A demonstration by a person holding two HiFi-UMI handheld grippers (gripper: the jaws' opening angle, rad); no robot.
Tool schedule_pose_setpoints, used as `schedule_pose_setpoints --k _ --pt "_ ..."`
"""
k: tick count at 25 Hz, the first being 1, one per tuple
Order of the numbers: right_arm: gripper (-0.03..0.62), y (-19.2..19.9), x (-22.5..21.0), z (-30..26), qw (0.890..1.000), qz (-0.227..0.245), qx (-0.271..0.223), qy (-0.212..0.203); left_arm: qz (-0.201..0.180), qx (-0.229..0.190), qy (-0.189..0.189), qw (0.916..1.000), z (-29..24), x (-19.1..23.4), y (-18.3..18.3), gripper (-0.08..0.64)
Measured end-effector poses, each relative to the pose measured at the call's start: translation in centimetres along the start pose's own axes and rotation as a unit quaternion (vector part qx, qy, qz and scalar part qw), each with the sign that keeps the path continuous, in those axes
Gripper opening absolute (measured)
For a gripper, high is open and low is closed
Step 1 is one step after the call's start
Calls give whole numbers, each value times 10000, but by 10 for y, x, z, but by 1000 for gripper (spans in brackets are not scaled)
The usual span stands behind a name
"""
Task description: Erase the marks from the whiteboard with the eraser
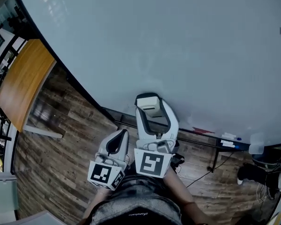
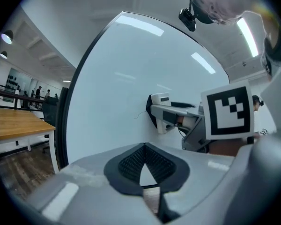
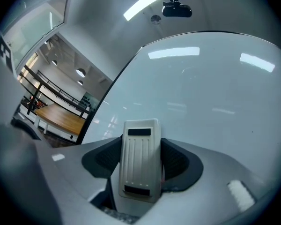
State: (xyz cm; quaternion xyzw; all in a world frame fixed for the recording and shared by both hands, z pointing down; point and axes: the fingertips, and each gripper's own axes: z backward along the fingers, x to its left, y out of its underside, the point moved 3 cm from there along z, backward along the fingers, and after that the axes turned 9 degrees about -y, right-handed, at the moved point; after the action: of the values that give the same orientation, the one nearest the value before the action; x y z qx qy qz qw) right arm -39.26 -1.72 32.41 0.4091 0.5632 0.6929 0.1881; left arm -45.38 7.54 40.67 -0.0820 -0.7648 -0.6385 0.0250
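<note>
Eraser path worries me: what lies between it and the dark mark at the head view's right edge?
Bare white whiteboard, in the head view, between the white plastic eraser and the small dark mark.

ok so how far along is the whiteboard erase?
Done: eraser is clamped in the right gripper, and most of the whiteboard looks clean. In hand: eraser is up at the board. To do: a faint squiggle beside it in the left gripper view. The left gripper is shut, empty.
</note>
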Motion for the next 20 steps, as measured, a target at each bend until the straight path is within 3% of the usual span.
schedule_pose_setpoints --k 20 --pt "267 54 -137 121 9979 -125 210 604 -131 328 990 9945 -39 -182 35 3"
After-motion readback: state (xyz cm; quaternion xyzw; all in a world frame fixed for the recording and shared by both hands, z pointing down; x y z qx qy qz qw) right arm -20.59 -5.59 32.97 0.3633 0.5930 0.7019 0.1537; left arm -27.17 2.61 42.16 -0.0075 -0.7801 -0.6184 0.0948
